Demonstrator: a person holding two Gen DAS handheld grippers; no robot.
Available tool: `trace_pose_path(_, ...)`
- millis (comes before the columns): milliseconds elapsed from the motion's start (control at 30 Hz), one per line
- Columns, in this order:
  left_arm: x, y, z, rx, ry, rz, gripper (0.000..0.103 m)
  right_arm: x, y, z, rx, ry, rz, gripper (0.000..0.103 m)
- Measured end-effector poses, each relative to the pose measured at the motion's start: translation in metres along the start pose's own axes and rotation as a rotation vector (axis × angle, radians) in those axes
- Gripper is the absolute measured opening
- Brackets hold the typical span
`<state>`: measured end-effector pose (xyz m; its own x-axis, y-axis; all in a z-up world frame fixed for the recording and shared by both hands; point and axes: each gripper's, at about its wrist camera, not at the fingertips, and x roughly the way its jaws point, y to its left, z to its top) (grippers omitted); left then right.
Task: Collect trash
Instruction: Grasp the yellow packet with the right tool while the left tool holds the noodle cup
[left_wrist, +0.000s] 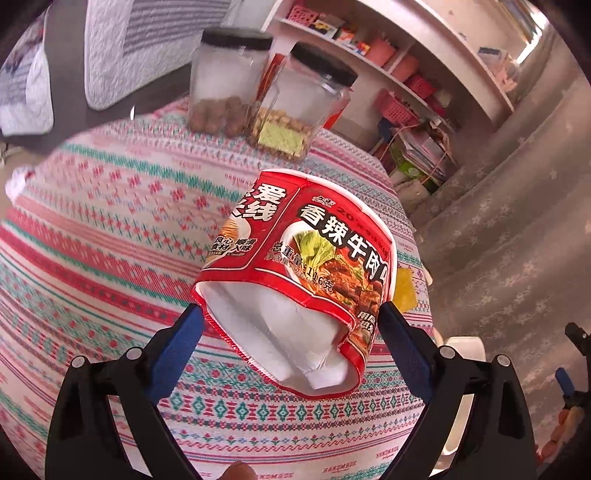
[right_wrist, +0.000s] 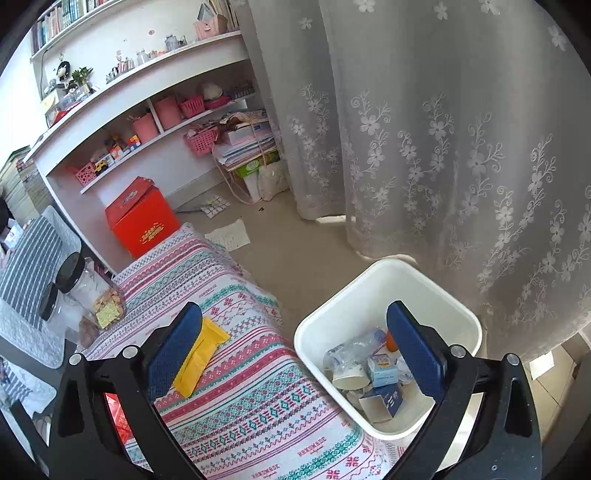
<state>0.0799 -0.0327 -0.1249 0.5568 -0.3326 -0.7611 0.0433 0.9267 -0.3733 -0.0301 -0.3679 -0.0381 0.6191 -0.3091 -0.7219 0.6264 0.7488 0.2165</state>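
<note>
Left wrist view: left gripper clamps a crushed red noodle cup between wide-set blue pads, above the patterned tablecloth; cup lies sideways, white interior exposed, printed with Chinese text and a beef dish. Right wrist view: right gripper open, empty, over the white bin; yellow wrapper flat on cloth
</note>
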Motion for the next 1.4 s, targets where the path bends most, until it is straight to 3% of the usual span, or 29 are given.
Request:
trace_pose_path(100, -0.040, -0.013, 0.017, 0.147, -0.045, 0.110, 0.092, 0.026, 0.016, -0.007, -0.041, 0.135, 0.058, 0.096)
trace_pose_path(233, -0.092, -0.014, 0.031, 0.256, -0.118, 0.242, 0.092, 0.062, 0.037, -0.020, -0.023, 0.284, 0.131, 0.096)
trace_pose_path(367, -0.129, 0.006, 0.032, 0.249, -0.199, 0.318, 0.092, 0.103, 0.062, -0.037, 0.043, 0.411, 0.177, 0.096)
trace_pose_path(467, -0.135, 0.029, 0.028, 0.207, -0.229, 0.346, 0.092, 0.133, 0.077, -0.048, 0.120, 0.470, 0.169, 0.096)
trace_pose_path(667, -0.131, 0.071, 0.033, 0.132, -0.206, 0.372, 0.092, 0.178, 0.106, -0.066, 0.129, 0.465, 0.063, 0.092)
trace_pose_path(833, -0.135, 0.078, 0.033, 0.152, -0.246, 0.406, 0.092, 0.200, 0.137, -0.072, 0.103, 0.448, 0.028, 0.087)
trace_pose_path(967, -0.135, 0.084, 0.033, 0.151, -0.243, 0.411, 0.092, 0.212, 0.157, -0.079, 0.044, 0.429, -0.023, 0.075)
trace_pose_path(1033, -0.134, 0.086, 0.033, 0.149, -0.242, 0.418, 0.092, 0.213, 0.166, -0.078, -0.005, 0.385, -0.046, 0.059)
trace_pose_path(1067, -0.134, 0.088, 0.033, 0.147, -0.244, 0.421, 0.092, 0.213, 0.169, -0.077, -0.023, 0.372, -0.041, 0.047)
trace_pose_path(1167, -0.135, 0.093, 0.034, 0.137, -0.247, 0.423, 0.092, 0.214, 0.174, -0.071, -0.024, 0.372, 0.013, 0.023)
trace_pose_path(1267, -0.132, 0.096, 0.035, 0.124, -0.240, 0.423, 0.092, 0.206, 0.180, -0.060, -0.040, 0.342, 0.065, 0.016)
trace_pose_path(1400, -0.127, 0.097, 0.035, 0.109, -0.229, 0.414, 0.092, 0.184, 0.184, -0.038, -0.045, 0.272, 0.134, 0.014)
